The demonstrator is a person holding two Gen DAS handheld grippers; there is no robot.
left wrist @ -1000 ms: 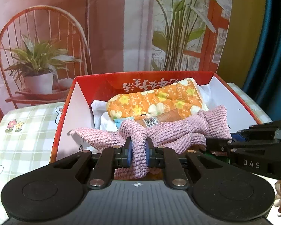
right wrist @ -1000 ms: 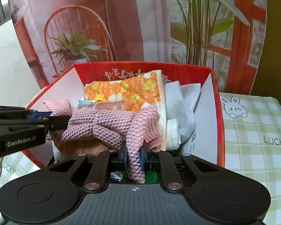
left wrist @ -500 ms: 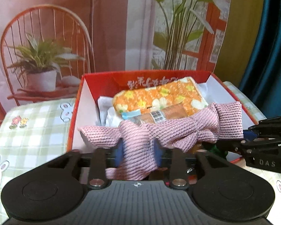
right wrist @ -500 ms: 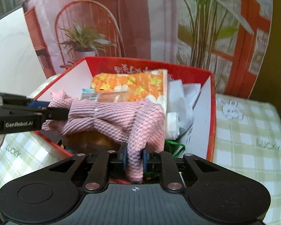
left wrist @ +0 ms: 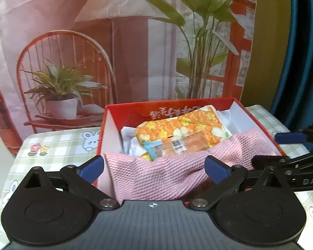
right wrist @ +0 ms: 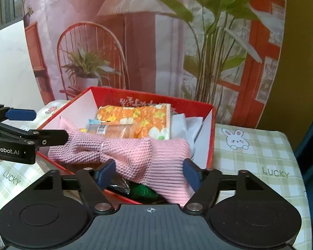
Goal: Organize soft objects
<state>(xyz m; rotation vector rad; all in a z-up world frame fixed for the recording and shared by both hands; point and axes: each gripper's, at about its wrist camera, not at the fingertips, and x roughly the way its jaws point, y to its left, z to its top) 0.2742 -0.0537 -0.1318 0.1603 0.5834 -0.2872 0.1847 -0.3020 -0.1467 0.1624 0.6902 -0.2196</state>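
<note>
Pink knit (left wrist: pixel 169 173) now lies released over the box (right wrist: pixel 210 137) front, centre frame; both hand-held grippers (left wrist: pixel 154 166) (right wrist: pixel 149 173) have spread, so it's stowed.

We carried two matte black grippers: the left gripper (left wrist: pixel 154 167) and right gripper (right wrist: pixel 149 173) had blue fingertip pads (left wrist: pixel 216 167), silver screws, white lettering.

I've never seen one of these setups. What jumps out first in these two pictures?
A pink knitted cloth lies draped across the near side of a red box, with the open left gripper and right gripper on either side of it. Behind it in the box lies an orange flowered pad. The box stands on a green checked tablecloth with bunnies.
</note>
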